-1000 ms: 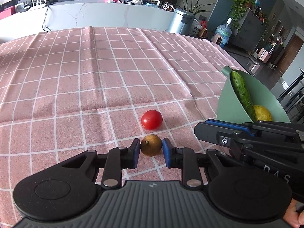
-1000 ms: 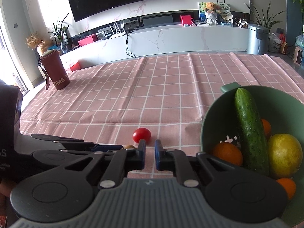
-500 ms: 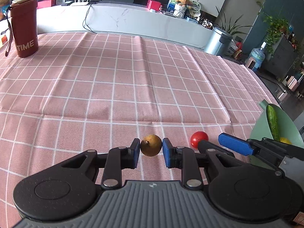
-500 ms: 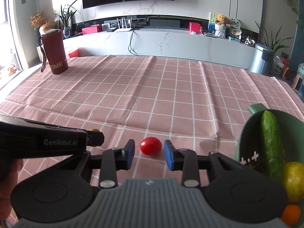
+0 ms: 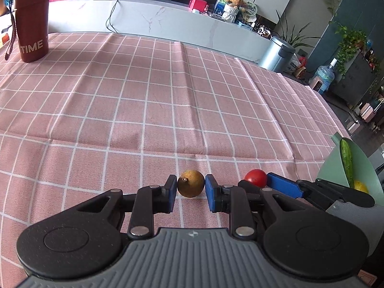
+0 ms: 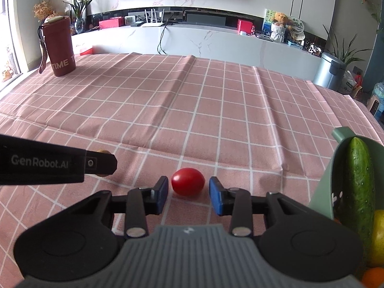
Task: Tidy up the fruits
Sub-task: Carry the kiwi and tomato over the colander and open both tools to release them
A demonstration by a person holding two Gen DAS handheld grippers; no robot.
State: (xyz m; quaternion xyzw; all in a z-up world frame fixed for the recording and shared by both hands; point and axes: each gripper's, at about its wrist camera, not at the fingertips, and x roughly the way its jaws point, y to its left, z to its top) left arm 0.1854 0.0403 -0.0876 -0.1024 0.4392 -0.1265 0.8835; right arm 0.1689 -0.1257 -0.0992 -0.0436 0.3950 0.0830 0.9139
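A small brown round fruit [image 5: 191,183] sits between the blue pads of my left gripper [image 5: 191,192], which is shut on it just above the pink checked cloth. A red tomato [image 6: 188,181] lies on the cloth between the spread pads of my right gripper [image 6: 188,193], which is open with a gap on each side of it. The tomato also shows in the left wrist view [image 5: 255,177]. A green bowl [image 6: 322,187] at the right holds a cucumber [image 6: 360,187], a yellow fruit [image 6: 378,237] and an orange fruit [image 6: 373,277].
A dark red "TIME" flask [image 6: 58,46] stands at the far left of the table. The left gripper's body [image 6: 55,165] crosses the right wrist view at left. A white counter and a grey bin [image 6: 332,73] lie beyond the table's far edge.
My right gripper has opened and come around the tomato. My left gripper, still holding the brown fruit, has swung left, away from the bowl.
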